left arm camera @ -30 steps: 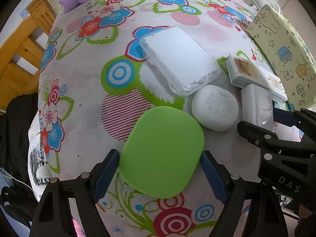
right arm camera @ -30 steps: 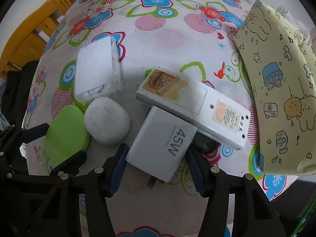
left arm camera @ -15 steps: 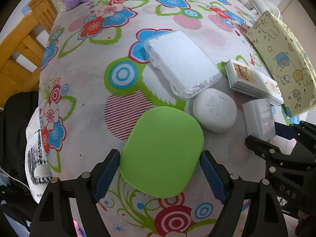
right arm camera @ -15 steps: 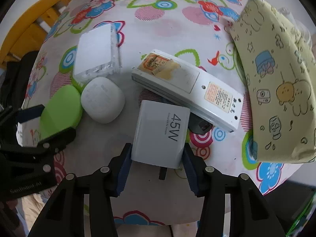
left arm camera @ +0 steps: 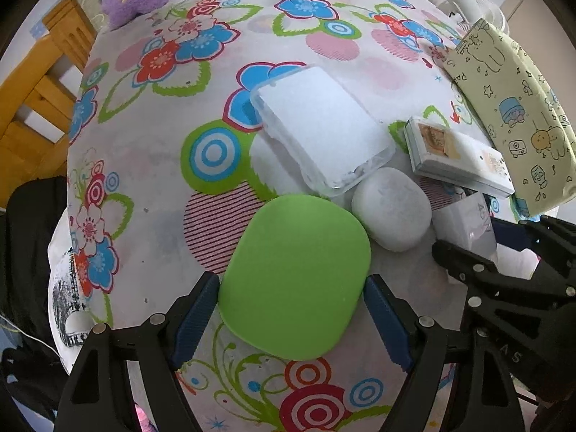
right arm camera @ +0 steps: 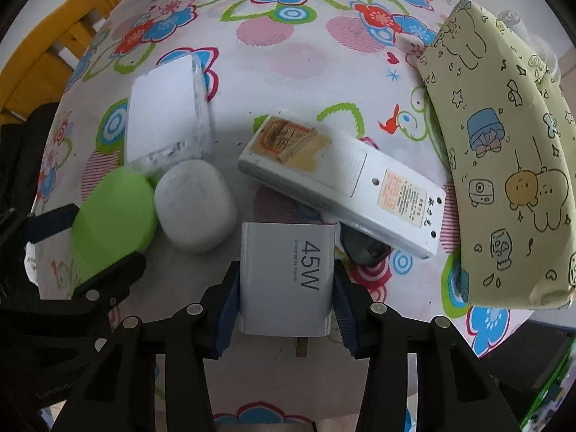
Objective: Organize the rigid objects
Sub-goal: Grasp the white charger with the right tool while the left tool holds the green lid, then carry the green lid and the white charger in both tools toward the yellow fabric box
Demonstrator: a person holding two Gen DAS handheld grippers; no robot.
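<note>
White plastic fills the lower centre of the right wrist view: the 45W charger [right arm camera: 286,279] sits squarely between the right gripper [right arm camera: 286,309] pads, both blue pads pressed on its side faces, its long axis running up the frame along the fingers and its plug prong pointing down toward the wrist. In the lower centre of the left wrist view, the left gripper [left arm camera: 291,320] flanks the green case [left arm camera: 293,275], pads meeting its edges; contact there looks light.
</note>
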